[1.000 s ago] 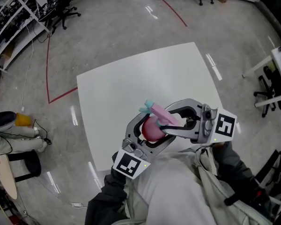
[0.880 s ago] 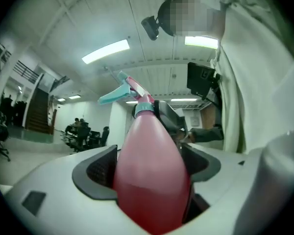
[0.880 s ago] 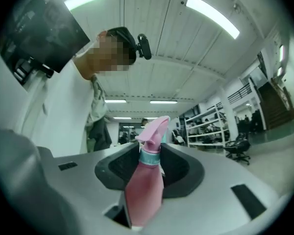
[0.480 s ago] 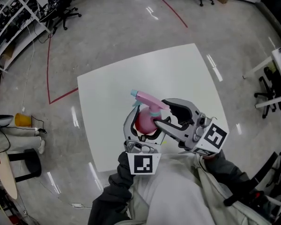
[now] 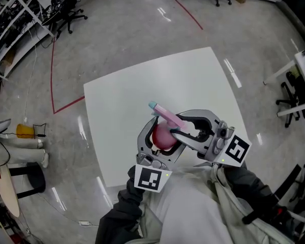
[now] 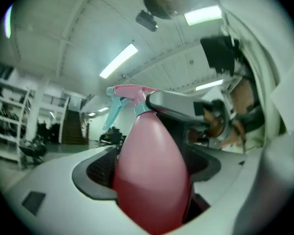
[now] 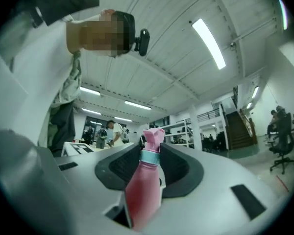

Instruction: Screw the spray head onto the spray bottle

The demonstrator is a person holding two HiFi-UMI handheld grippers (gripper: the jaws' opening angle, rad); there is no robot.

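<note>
Spray bottle (image 5: 163, 134) over white table (image 5: 137, 85), glossy floor (image 5: 117, 29)

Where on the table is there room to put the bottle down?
The white table is bare from far corner to left edge. Crowded only at the near edge: left tool holds the pink bottle, right tool has just closed round its top.
</note>
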